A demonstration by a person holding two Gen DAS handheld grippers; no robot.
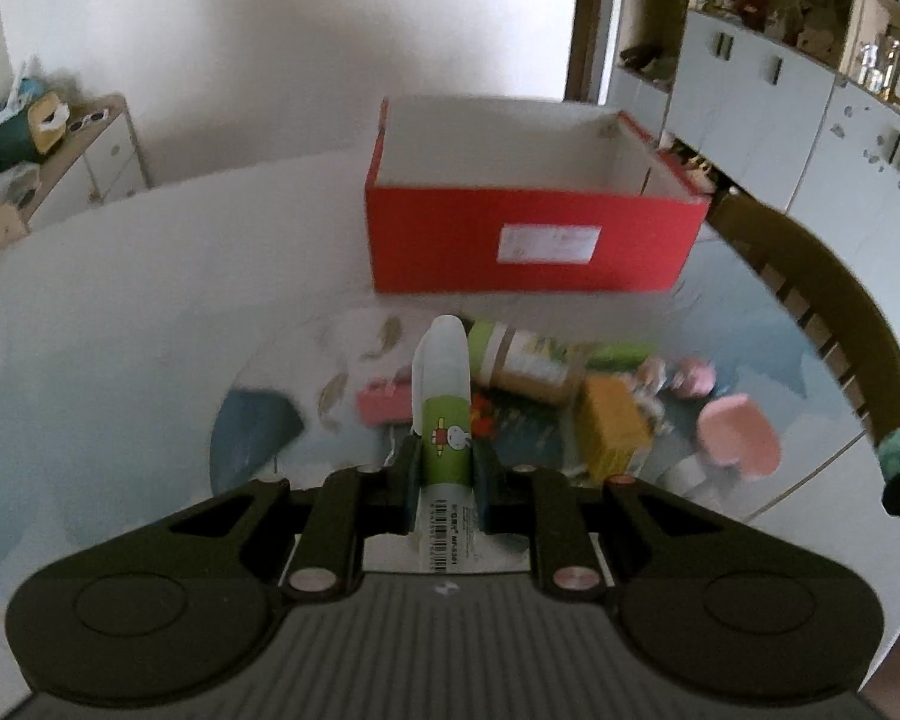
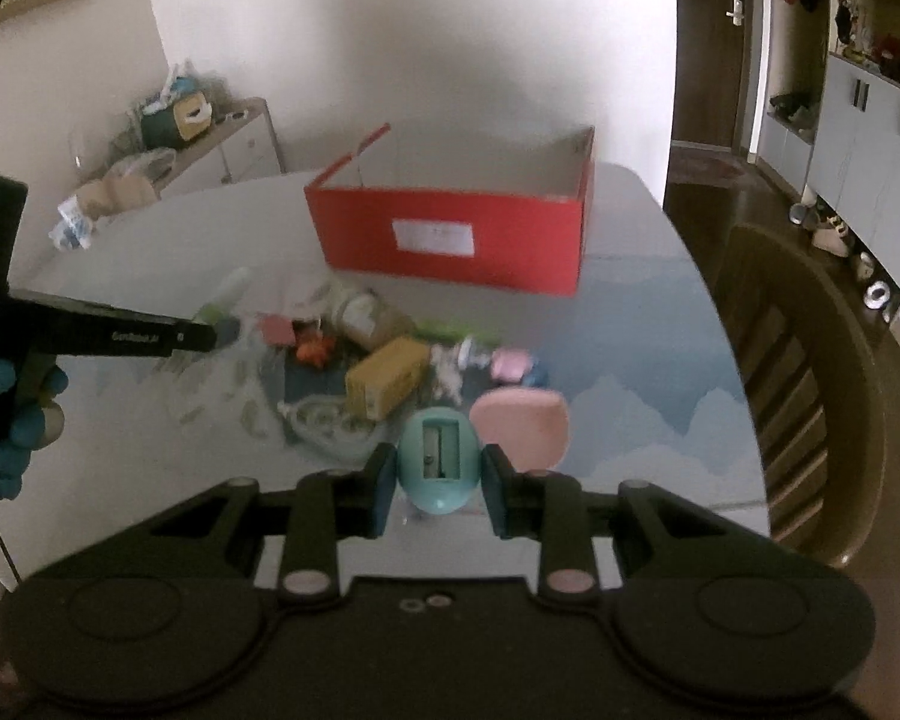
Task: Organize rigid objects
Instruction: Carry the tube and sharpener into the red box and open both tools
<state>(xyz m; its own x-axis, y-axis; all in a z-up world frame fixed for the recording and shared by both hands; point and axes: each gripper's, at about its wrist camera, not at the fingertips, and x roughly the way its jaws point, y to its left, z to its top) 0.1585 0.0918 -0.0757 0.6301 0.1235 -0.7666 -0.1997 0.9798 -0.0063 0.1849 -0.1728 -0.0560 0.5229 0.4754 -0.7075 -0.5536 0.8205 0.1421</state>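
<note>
The left gripper (image 1: 447, 468) jaws clamp a round green-and-white glue stick (image 1: 444, 414) — barcode label partly readable — while the right gripper (image 2: 438, 474) jaws clamp an egg-shaped teal sharpener (image 2: 439, 468), beyond both a red cardboard box (image 1: 534, 240).

The open red box (image 1: 534, 252) is flanked by bare table (image 1: 150, 312), while its near side is fronted by a clutter pile (image 2: 384, 384).

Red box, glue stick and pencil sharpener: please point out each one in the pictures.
red box (image 1: 450, 240): left wrist view, on its front wall.
glue stick (image 1: 445, 420): left wrist view, on its green label.
pencil sharpener (image 2: 439, 457): right wrist view, on its teal body, between the fingers.
</note>
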